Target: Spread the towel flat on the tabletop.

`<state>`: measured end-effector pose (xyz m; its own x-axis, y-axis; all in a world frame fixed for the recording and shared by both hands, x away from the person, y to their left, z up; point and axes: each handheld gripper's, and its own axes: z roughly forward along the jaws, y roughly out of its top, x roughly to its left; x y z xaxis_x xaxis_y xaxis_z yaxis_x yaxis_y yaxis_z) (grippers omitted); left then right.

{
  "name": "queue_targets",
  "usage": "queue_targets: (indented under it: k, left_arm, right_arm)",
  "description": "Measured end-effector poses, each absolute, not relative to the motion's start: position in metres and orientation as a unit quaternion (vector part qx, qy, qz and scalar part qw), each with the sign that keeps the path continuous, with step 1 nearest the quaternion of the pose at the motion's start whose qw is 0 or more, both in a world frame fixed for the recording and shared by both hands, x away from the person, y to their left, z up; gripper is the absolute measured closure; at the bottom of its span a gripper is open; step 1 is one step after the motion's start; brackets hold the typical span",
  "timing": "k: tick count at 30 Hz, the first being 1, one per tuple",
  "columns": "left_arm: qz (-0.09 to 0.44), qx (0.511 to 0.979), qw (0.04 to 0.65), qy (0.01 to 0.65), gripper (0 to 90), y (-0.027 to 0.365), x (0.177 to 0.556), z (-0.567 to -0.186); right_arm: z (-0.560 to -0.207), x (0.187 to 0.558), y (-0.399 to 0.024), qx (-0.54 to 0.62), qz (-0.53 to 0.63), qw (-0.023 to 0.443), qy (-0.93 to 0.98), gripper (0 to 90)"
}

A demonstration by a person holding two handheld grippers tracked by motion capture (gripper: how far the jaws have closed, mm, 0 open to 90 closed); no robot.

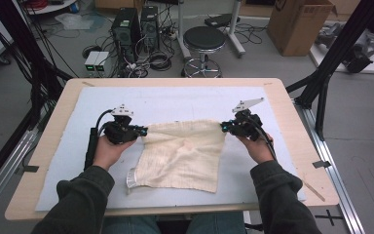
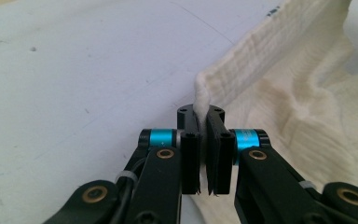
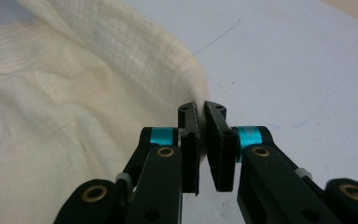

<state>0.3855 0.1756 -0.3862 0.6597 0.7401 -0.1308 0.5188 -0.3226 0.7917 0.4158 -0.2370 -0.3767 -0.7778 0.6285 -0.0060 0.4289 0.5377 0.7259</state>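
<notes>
A cream cloth (image 1: 182, 153) lies mid-desk (image 1: 48, 146), stretched between both tools. The left tool (image 1: 143, 130) pinches its far left corner, the right tool (image 1: 222, 127) its far right corner; near edge hangs toward the person.

A cream cloth (image 1: 182, 153) of soft, ribbed, matt weave lies on a smooth, matt pale sheet (image 1: 175, 100) covering a light wood table (image 1: 48, 146). Both grippers' jaws are matt black plastic with glossy blue metal collars.
</notes>
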Motion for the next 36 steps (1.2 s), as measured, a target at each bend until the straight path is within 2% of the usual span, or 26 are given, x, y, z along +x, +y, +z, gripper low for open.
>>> queue_targets:
  k: [3, 5, 6, 7, 8, 9, 11, 15, 21, 27, 29, 36]
  left_arm:
    - [0.155, 0.779, 0.435, 0.424, 85.5, 0.177, 0.406, -0.387]
    - [0.187, 0.754, 0.442, 0.449, 84.7, 0.175, 0.431, -0.383]
    - [0.233, 0.746, 0.412, 0.468, 79.4, 0.171, 0.447, -0.381]
    - [0.242, 0.742, 0.396, 0.483, 64.3, 0.169, 0.455, -0.381]
    - [0.228, 0.738, 0.395, 0.497, 55.7, 0.171, 0.463, -0.380]
    - [0.224, 0.735, 0.402, 0.497, 54.2, 0.173, 0.464, -0.381]
    - [0.226, 0.740, 0.405, 0.487, 54.3, 0.178, 0.461, -0.383]
    - [0.209, 0.744, 0.413, 0.482, 52.6, 0.190, 0.451, -0.393]
    - [0.185, 0.758, 0.445, 0.441, 48.6, 0.197, 0.416, -0.401]
    - [0.173, 0.774, 0.461, 0.397, 45.1, 0.198, 0.372, -0.403]
    - [0.171, 0.781, 0.461, 0.384, 44.9, 0.196, 0.358, -0.403]
    - [0.155, 0.808, 0.459, 0.336, 42.9, 0.188, 0.314, -0.410]
  right_arm:
    - [-0.371, 0.433, -0.235, 0.306, 0.365, 0.138, 0.868, 85.1]
    - [-0.364, 0.457, -0.230, 0.314, 0.353, 0.155, 0.868, 84.7]
    - [-0.358, 0.474, -0.227, 0.327, 0.344, 0.165, 0.865, 79.3]
    - [-0.349, 0.494, -0.223, 0.360, 0.328, 0.195, 0.851, 65.4]
    - [-0.345, 0.504, -0.222, 0.377, 0.322, 0.205, 0.844, 63.1]
    - [-0.339, 0.513, -0.222, 0.393, 0.337, 0.194, 0.834, 60.4]
    - [-0.336, 0.514, -0.220, 0.385, 0.358, 0.195, 0.828, 60.4]
    - [-0.350, 0.499, -0.218, 0.362, 0.334, 0.200, 0.847, 60.2]
    - [-0.375, 0.455, -0.229, 0.350, 0.358, 0.170, 0.849, 59.7]
    - [-0.380, 0.411, -0.235, 0.330, 0.370, 0.137, 0.858, 55.7]
    - [-0.379, 0.395, -0.238, 0.315, 0.395, 0.152, 0.850, 57.0]
    - [-0.391, 0.350, -0.253, 0.300, 0.420, 0.132, 0.847, 56.0]
